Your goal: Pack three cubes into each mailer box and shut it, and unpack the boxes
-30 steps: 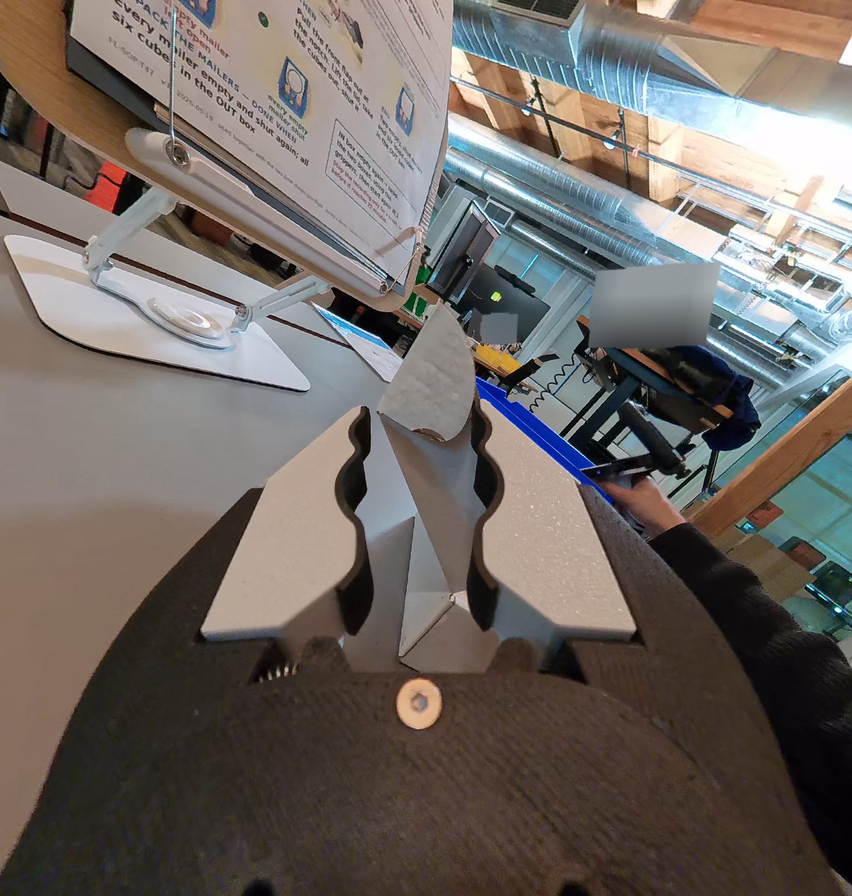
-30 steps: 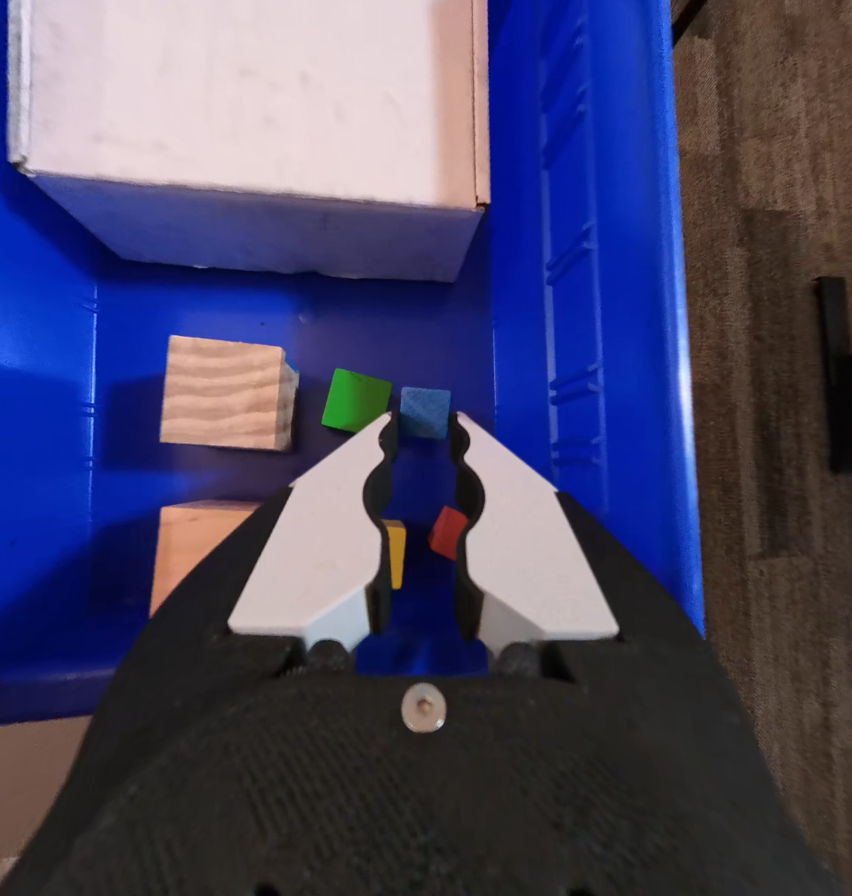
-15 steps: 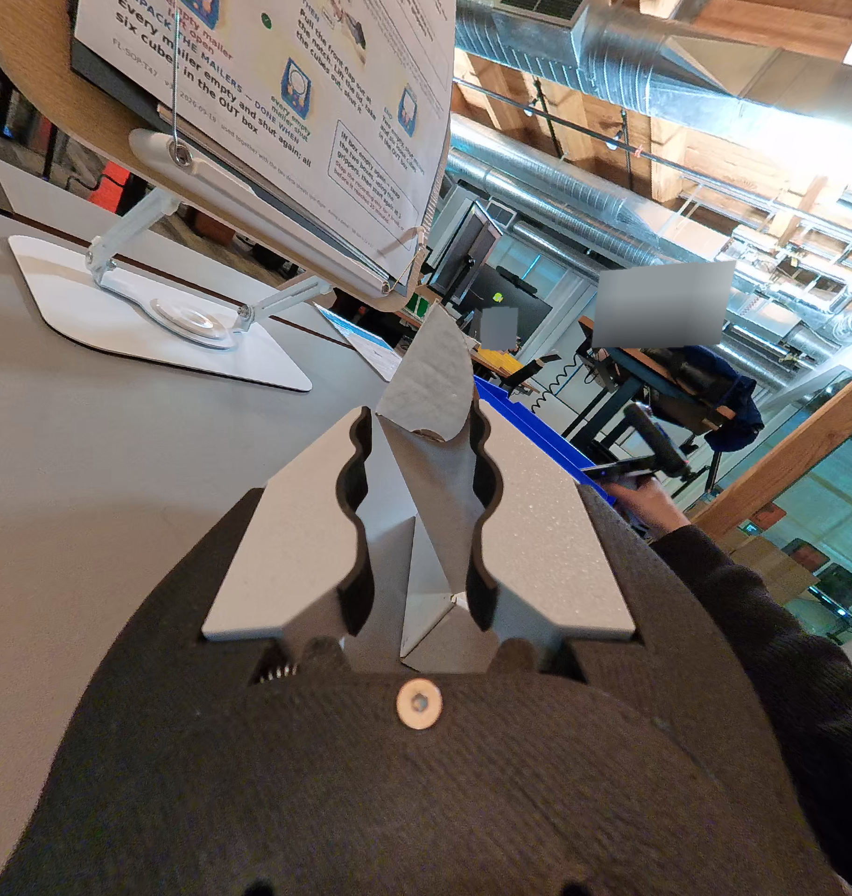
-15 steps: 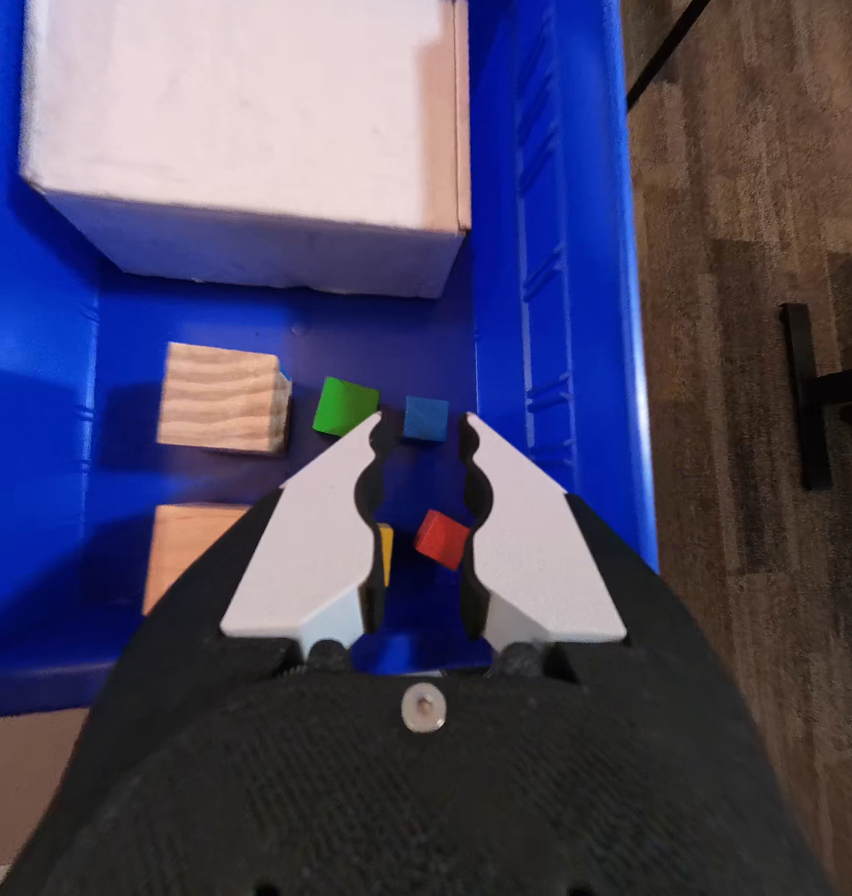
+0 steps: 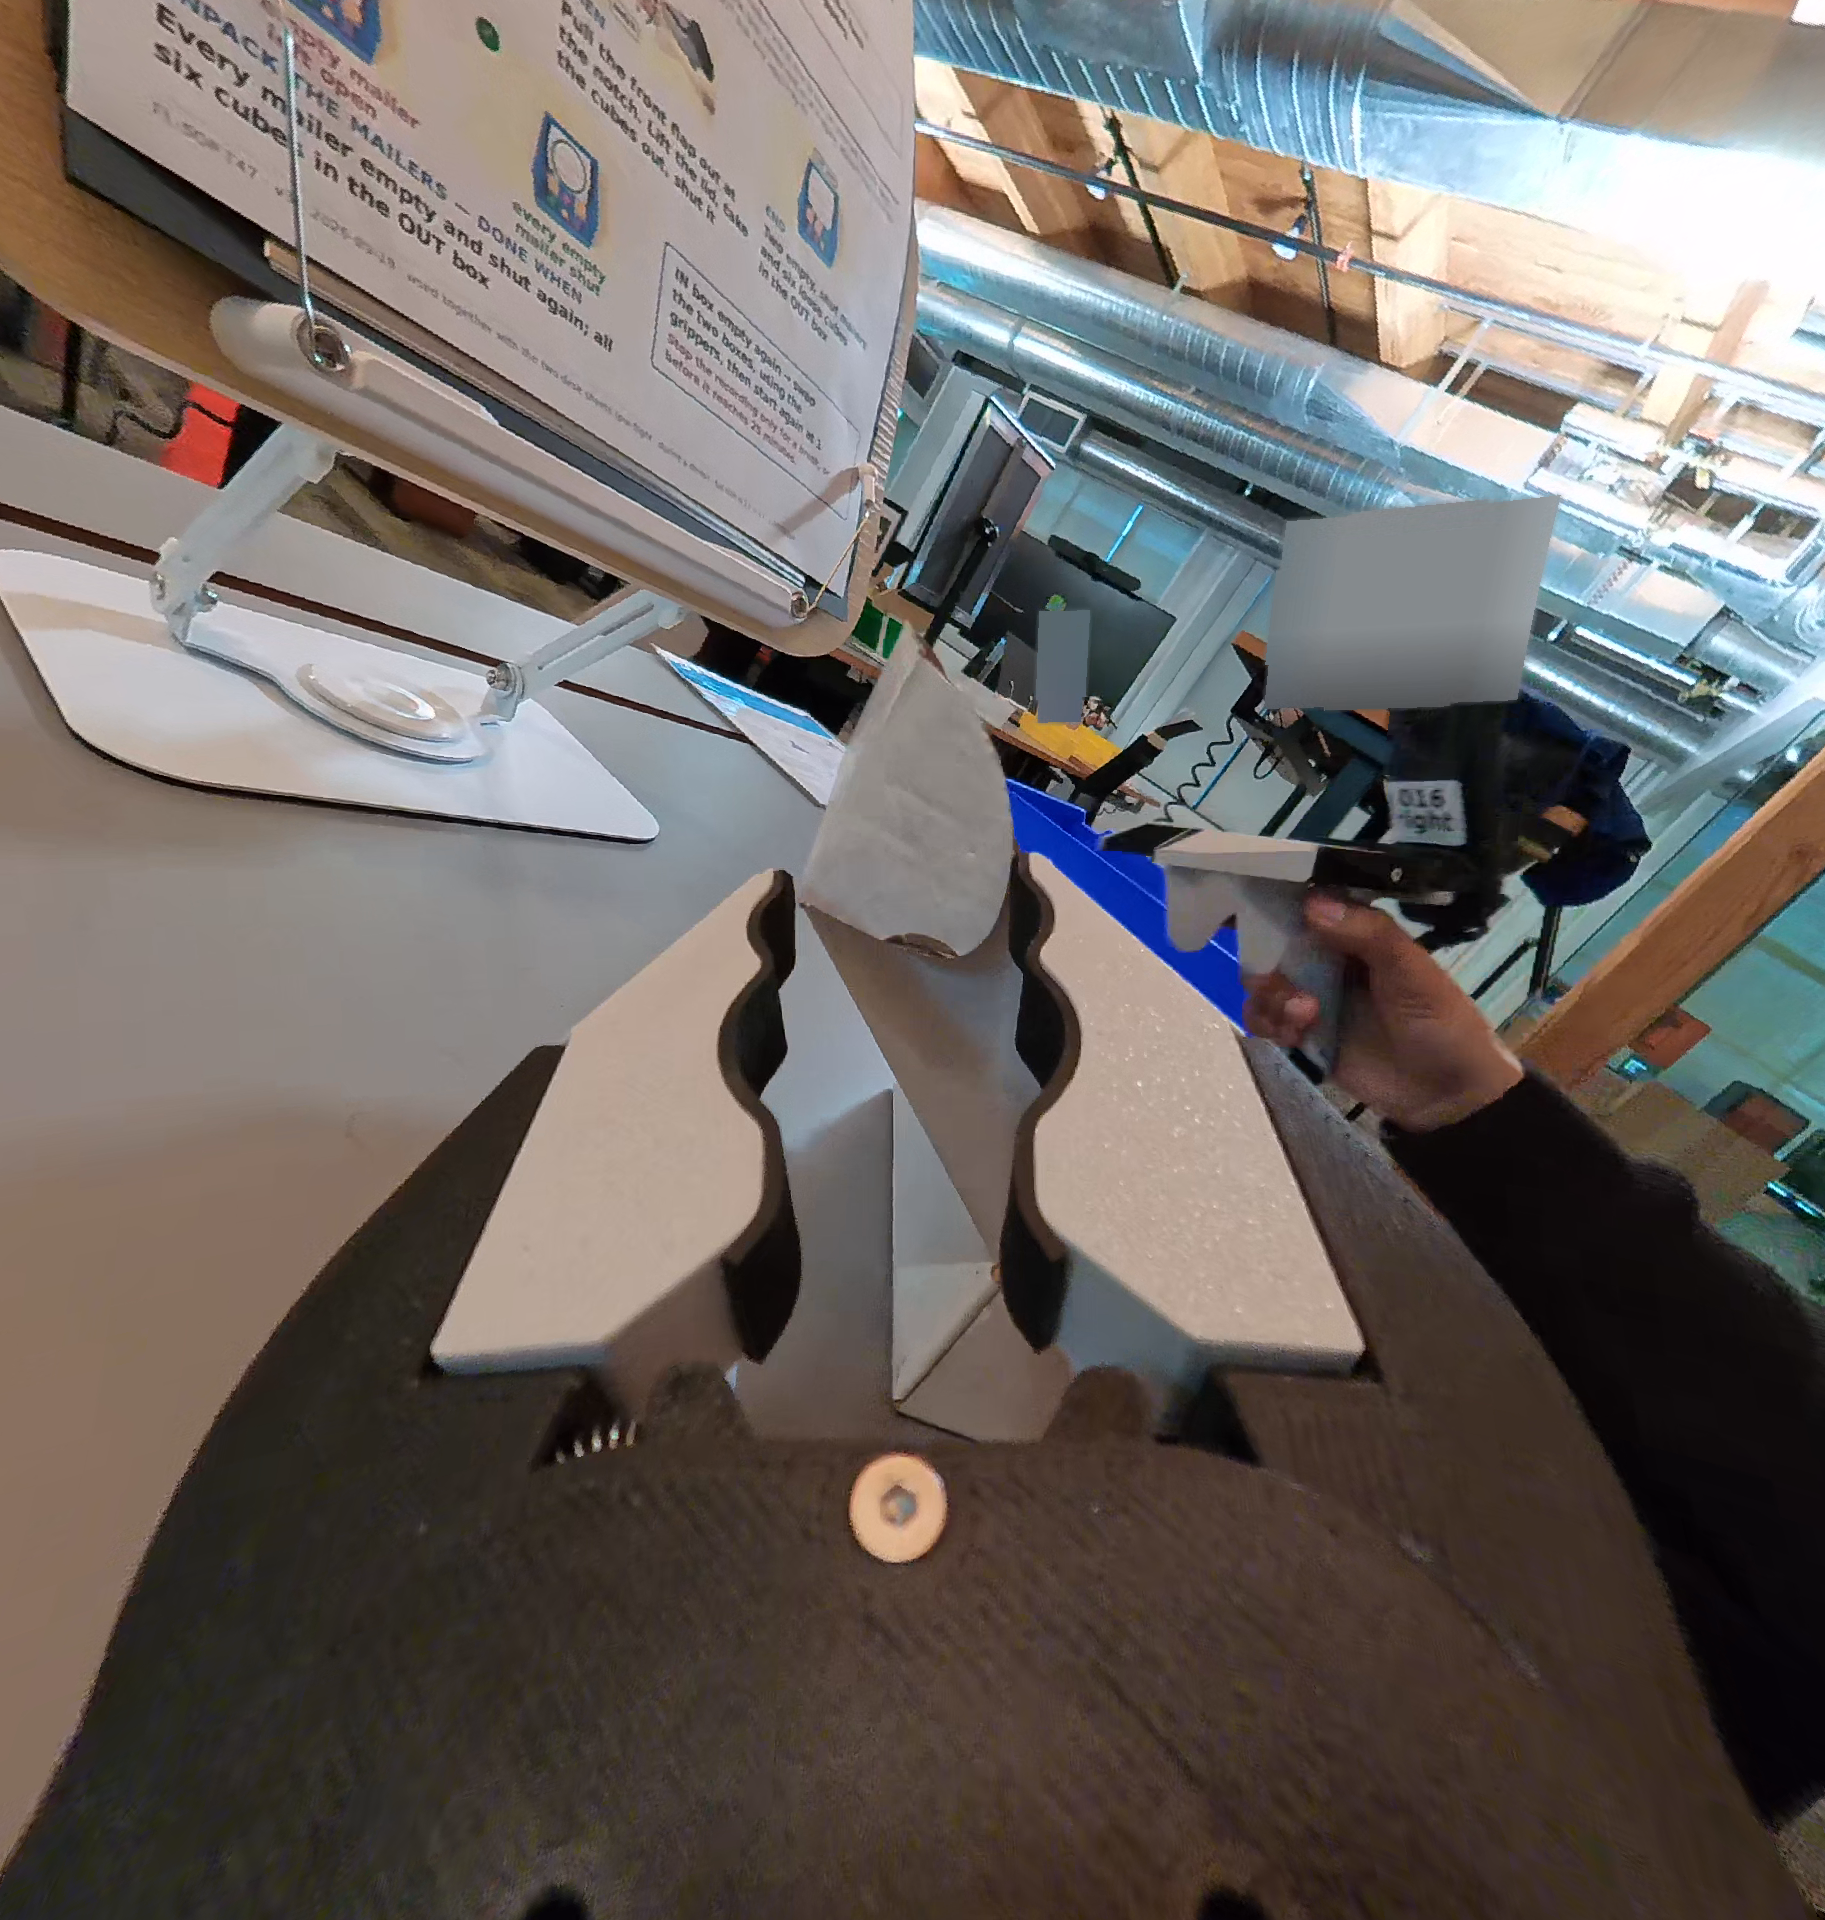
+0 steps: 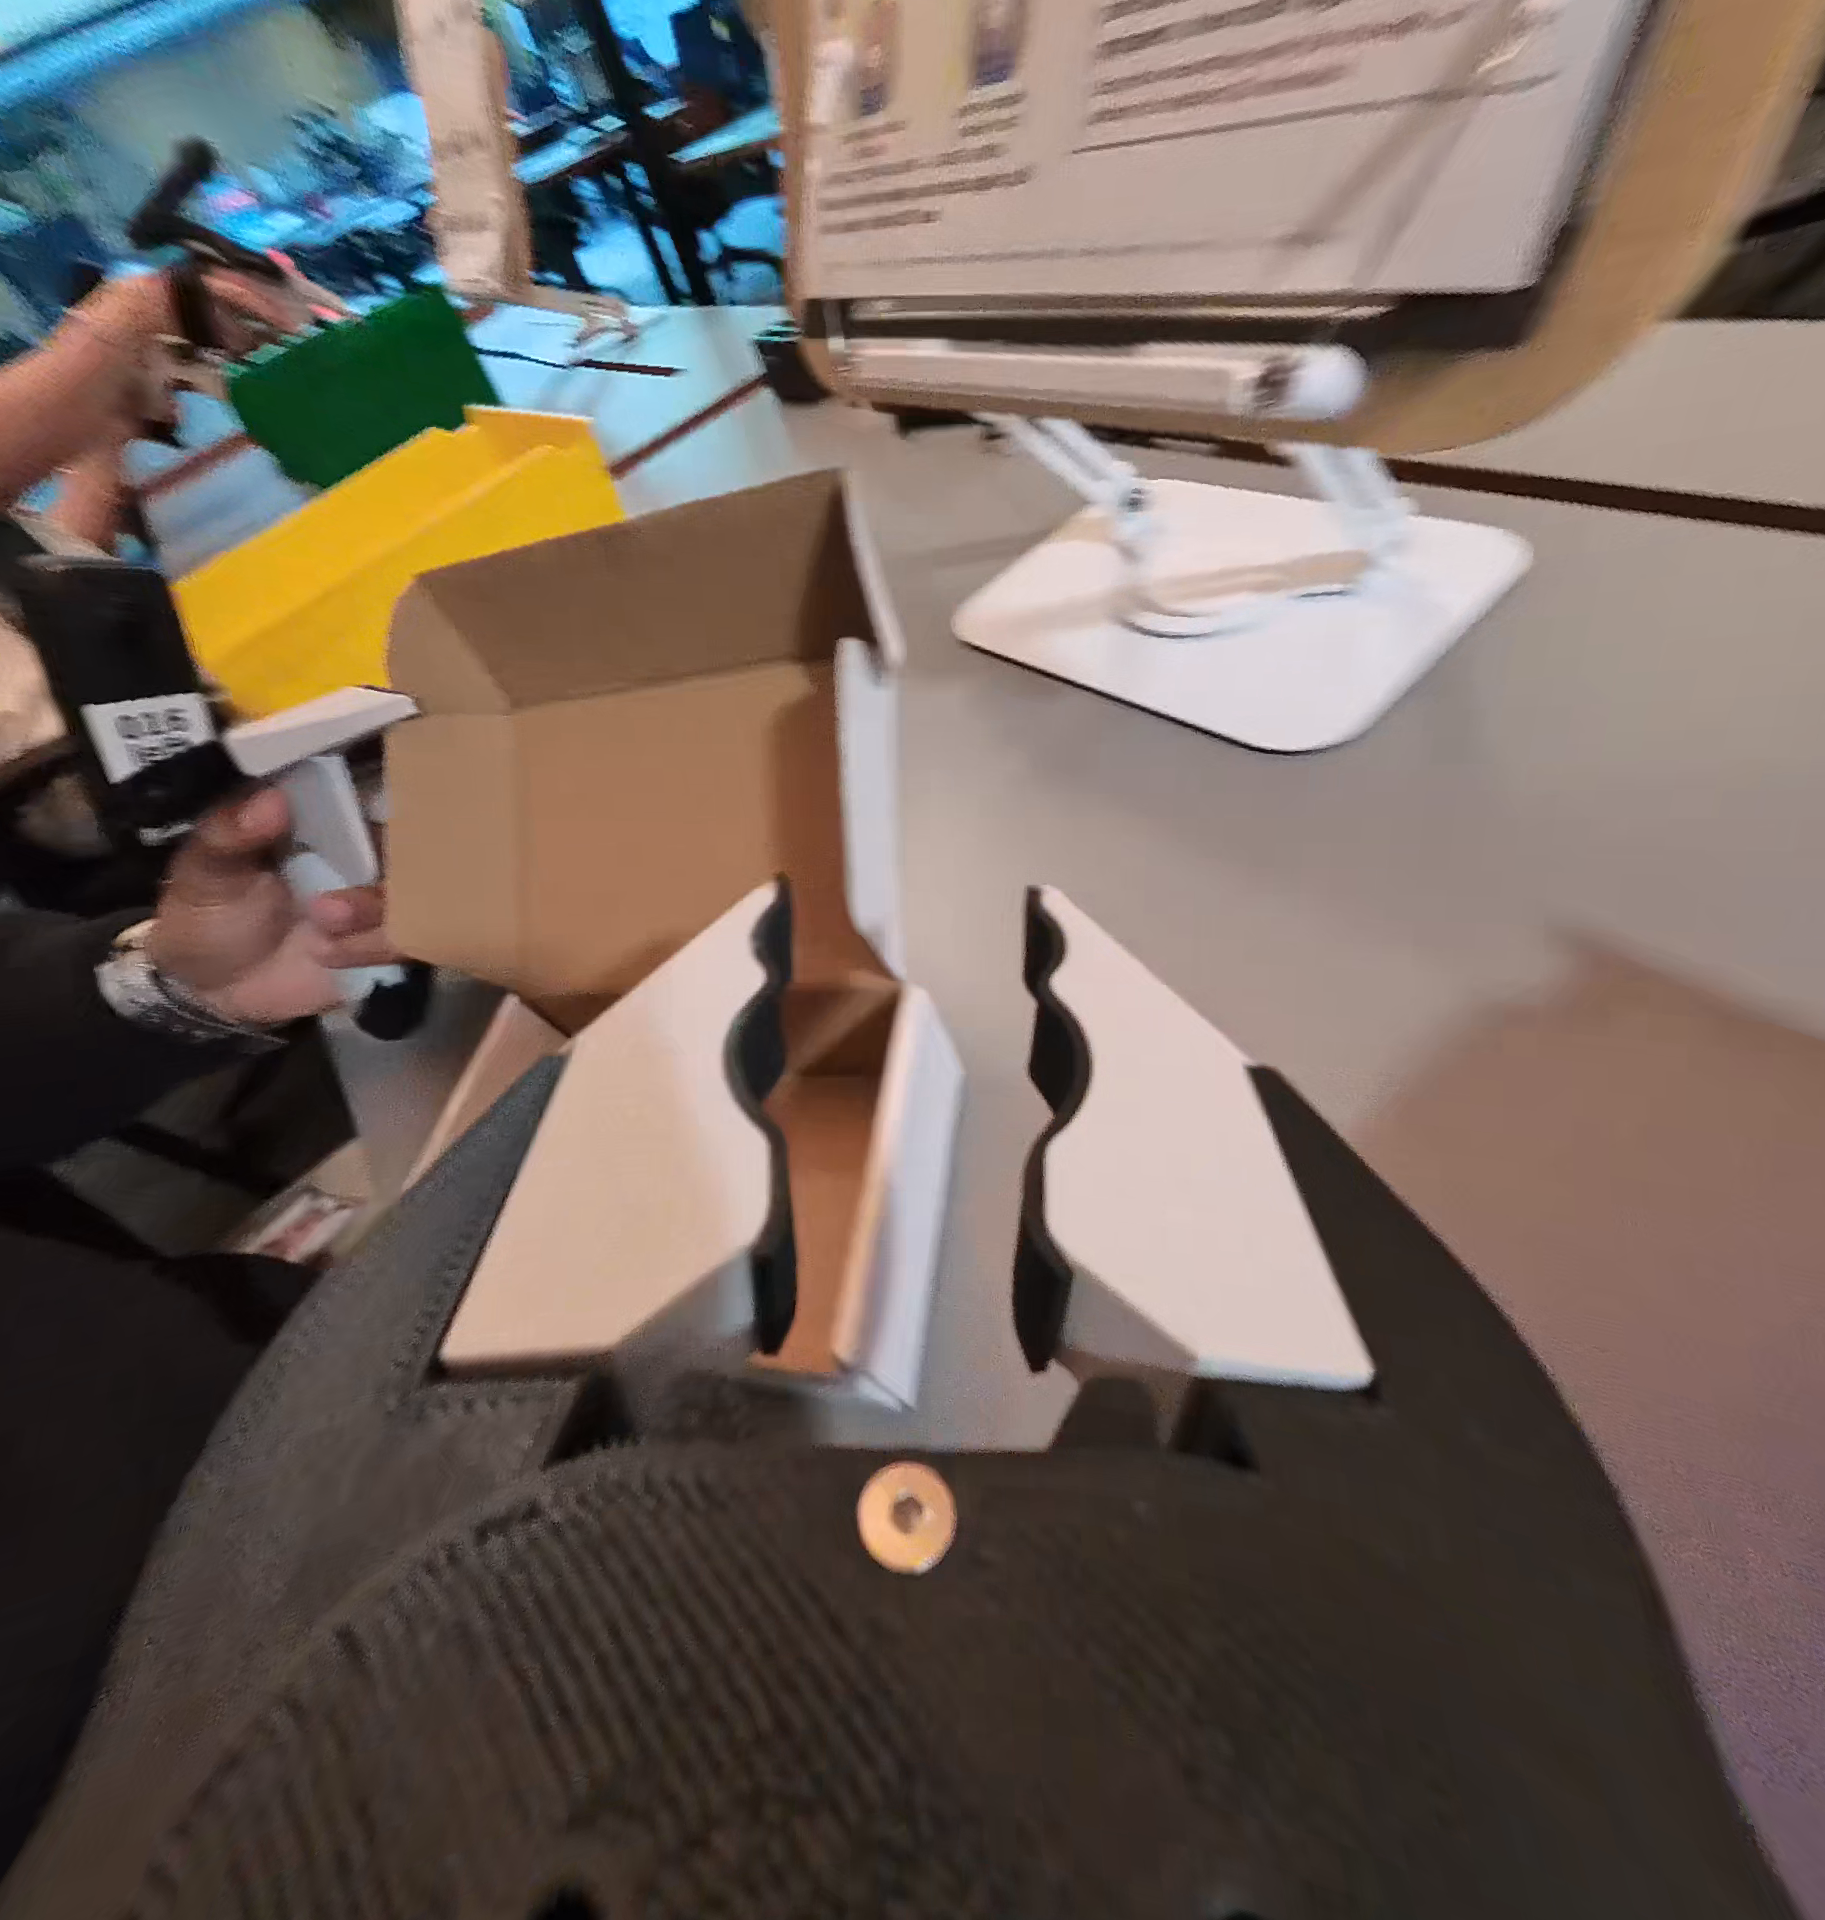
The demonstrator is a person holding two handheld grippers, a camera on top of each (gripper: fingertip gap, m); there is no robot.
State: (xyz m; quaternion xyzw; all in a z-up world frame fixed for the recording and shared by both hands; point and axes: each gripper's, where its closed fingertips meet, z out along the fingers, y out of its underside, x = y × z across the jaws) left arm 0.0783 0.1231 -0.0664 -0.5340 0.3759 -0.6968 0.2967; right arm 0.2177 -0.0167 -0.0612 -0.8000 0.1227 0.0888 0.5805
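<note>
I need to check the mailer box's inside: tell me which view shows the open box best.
The right wrist view. It shows the mailer box standing open on the table, its brown inside and raised lid visible, though blurred by motion. The left wrist view shows only a white flap of it between the fingers of the left gripper, nothing of the interior.

- The left gripper (image 5: 903, 914) is held tilted upward, its jaws closed on a cardboard flap (image 5: 903, 831)
- The right gripper (image 6: 908, 904) is held level, jaws parted, nothing gripped
</note>
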